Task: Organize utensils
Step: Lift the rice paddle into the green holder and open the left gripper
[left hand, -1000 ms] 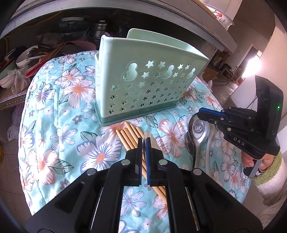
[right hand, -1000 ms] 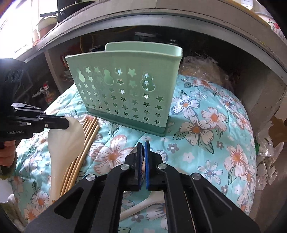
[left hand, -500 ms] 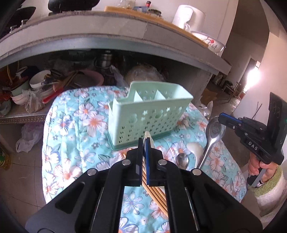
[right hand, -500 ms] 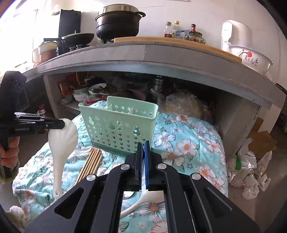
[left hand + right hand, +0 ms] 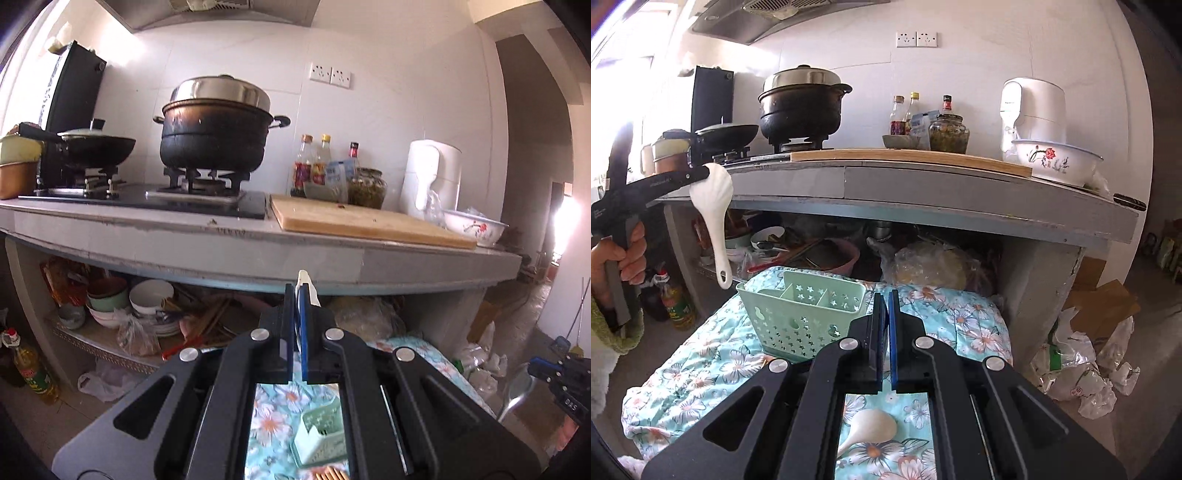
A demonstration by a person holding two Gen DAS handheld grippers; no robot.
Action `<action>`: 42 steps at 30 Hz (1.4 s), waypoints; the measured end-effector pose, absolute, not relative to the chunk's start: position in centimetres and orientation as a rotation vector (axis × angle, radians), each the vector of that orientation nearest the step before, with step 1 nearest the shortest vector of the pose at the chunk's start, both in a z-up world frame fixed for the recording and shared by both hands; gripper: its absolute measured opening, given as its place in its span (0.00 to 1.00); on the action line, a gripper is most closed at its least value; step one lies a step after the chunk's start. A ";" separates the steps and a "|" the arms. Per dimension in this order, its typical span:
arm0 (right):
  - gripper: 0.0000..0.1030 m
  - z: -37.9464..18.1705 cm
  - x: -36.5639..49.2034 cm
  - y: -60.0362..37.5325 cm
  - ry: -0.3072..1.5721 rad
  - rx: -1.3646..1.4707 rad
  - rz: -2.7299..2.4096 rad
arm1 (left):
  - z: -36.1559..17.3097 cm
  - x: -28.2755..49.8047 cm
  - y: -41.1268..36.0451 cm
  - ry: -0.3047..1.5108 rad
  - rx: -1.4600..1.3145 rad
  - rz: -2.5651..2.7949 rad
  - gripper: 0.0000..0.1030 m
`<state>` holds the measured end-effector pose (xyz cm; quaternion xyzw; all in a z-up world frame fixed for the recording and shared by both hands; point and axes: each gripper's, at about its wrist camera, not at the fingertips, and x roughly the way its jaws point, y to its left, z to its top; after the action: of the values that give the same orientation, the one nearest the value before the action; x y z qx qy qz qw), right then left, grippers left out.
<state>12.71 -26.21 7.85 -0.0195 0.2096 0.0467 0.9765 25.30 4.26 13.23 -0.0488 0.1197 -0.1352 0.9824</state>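
The left gripper [image 5: 701,174] is clamped on the bowl of a white rice spoon [image 5: 714,218], whose handle hangs below its fingers. The right gripper [image 5: 532,365] grips a metal spoon [image 5: 517,391]. Below and ahead of both sits the green utensil basket [image 5: 801,314] on the floral cloth [image 5: 713,362].

Left gripper [image 5: 701,177] raised beside the counter edge, jaws pinched on a white rice paddle [image 5: 714,218], person's left hand [image 5: 622,254] around its handle, right gripper [image 5: 535,367] low at frame edge, apparently clamping a metal spoon [image 5: 517,391].
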 end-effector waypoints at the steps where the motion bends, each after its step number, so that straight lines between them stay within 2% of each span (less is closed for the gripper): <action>1: 0.03 7.8 12.8 -26.3 0.427 -0.040 0.091 | 13.3 25.8 4.0 0.217 -0.096 -0.262 0.02; 7: 0.03 6.8 13.3 -26.6 0.456 -0.038 0.081 | 12.1 28.5 2.0 0.185 -0.039 -0.234 0.02; 21: 0.03 6.1 14.8 -26.6 0.474 -0.041 0.082 | 3.7 30.5 0.8 0.359 0.021 -0.304 0.04; 22: 0.03 6.2 14.9 -26.6 0.471 -0.042 0.079 | 3.5 30.5 0.9 0.372 0.016 -0.321 0.08; 23: 0.03 6.4 15.0 -26.7 0.467 -0.043 0.075 | 3.3 30.4 0.9 0.379 0.013 -0.328 0.18; 25: 0.03 6.9 15.3 -26.7 0.450 -0.048 0.064 | 3.2 30.0 1.3 0.386 -0.007 -0.337 0.30; 28: 0.03 8.3 15.7 -27.0 0.408 -0.060 0.042 | 3.3 29.1 2.2 0.392 -0.041 -0.345 0.37; 33: 0.03 11.2 16.9 -27.5 0.311 -0.076 0.001 | 3.6 26.9 3.7 0.405 -0.082 -0.345 0.44; 42: 0.03 14.1 21.5 -26.8 0.224 -0.106 -0.027 | 1.1 22.8 5.0 0.503 -0.117 -0.360 0.46</action>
<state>21.55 -26.80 14.07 -0.0529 0.1115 -0.0135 0.9923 22.82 5.03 1.14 -0.0575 0.2472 -0.1770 0.9509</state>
